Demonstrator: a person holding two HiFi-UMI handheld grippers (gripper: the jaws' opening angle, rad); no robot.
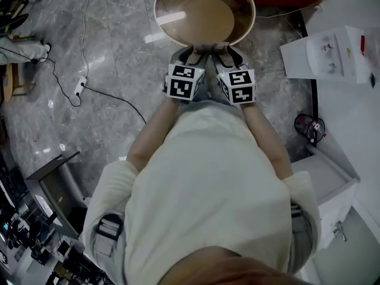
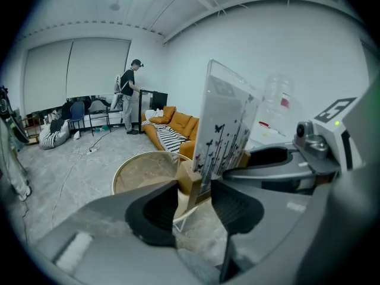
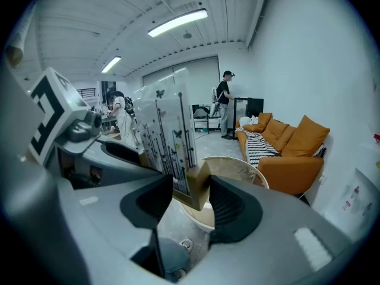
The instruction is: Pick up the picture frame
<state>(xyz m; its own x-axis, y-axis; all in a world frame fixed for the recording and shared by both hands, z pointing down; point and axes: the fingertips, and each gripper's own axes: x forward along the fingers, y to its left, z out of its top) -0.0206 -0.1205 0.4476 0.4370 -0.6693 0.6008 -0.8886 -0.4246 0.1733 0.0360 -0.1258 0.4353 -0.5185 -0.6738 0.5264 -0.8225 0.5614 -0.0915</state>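
The picture frame (image 2: 228,123) is a clear upright panel printed with dark stems and butterflies, set in a pale wooden base (image 2: 189,181). It hangs in the air above the round table (image 2: 139,170). My left gripper (image 2: 193,203) is shut on one end of the wooden base. My right gripper (image 3: 190,203) is shut on the other end (image 3: 199,189), with the panel (image 3: 166,132) rising to the left of it. In the head view both grippers (image 1: 193,55) (image 1: 224,53) sit side by side over the table's near rim (image 1: 246,25), and they hide most of the frame.
An orange sofa (image 3: 291,153) with a striped blanket (image 2: 169,136) stands beyond the table. White furniture (image 1: 332,55) lies to the right. A cable and power strip (image 1: 80,86) trail on the grey floor at the left. A person (image 2: 127,97) stands far off at a desk.
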